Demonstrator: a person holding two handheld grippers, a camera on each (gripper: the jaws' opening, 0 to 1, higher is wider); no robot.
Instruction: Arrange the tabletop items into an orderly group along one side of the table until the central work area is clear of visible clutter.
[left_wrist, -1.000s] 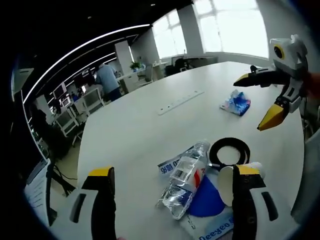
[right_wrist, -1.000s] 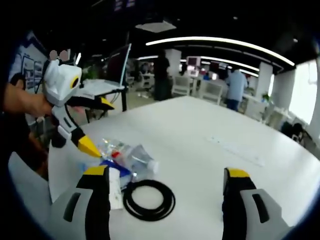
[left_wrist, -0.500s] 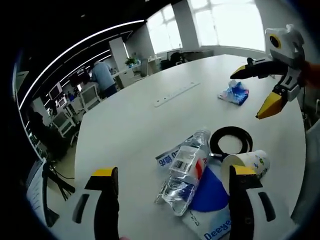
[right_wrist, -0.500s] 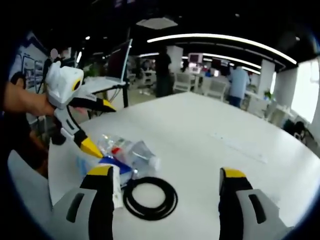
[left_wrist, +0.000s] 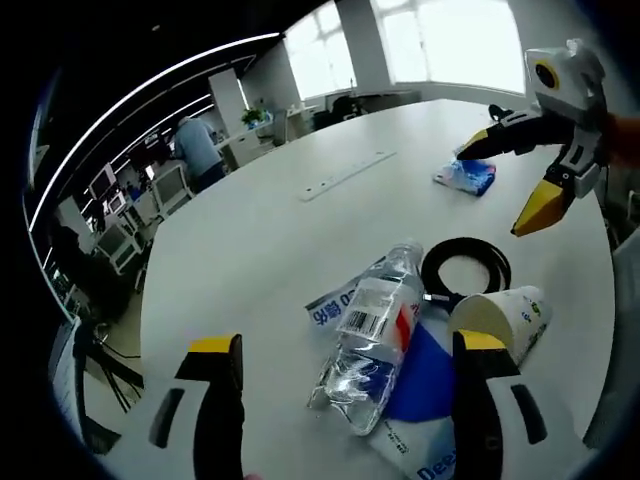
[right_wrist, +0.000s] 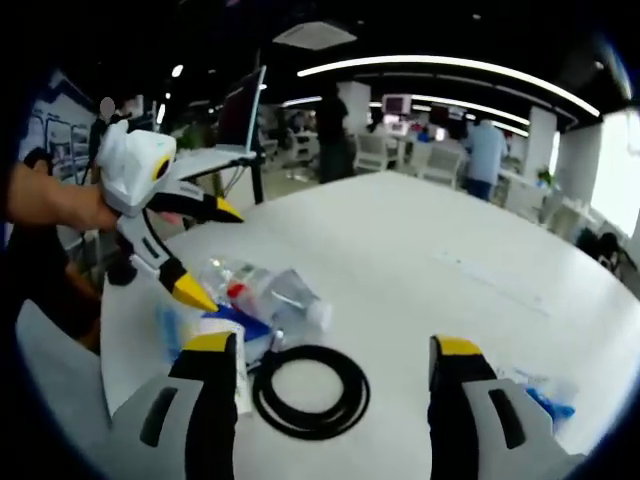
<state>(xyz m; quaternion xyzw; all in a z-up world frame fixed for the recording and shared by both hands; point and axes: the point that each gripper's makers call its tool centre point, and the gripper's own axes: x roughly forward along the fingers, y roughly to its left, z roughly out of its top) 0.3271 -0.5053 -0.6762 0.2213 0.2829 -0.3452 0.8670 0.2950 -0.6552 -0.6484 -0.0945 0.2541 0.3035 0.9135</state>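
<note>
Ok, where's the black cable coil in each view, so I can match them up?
Left gripper view: the black cable coil lies right of centre, beyond the paper cup.
Right gripper view: the coil sits low, between the claw jaws.
Shared landmark: the clear water bottle beside it.

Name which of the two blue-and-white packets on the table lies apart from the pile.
The small crumpled blue packet near the right gripper lies apart on bare table. The larger flat packet lies under the clear bottle, beside the paper cup and black ring.
</note>
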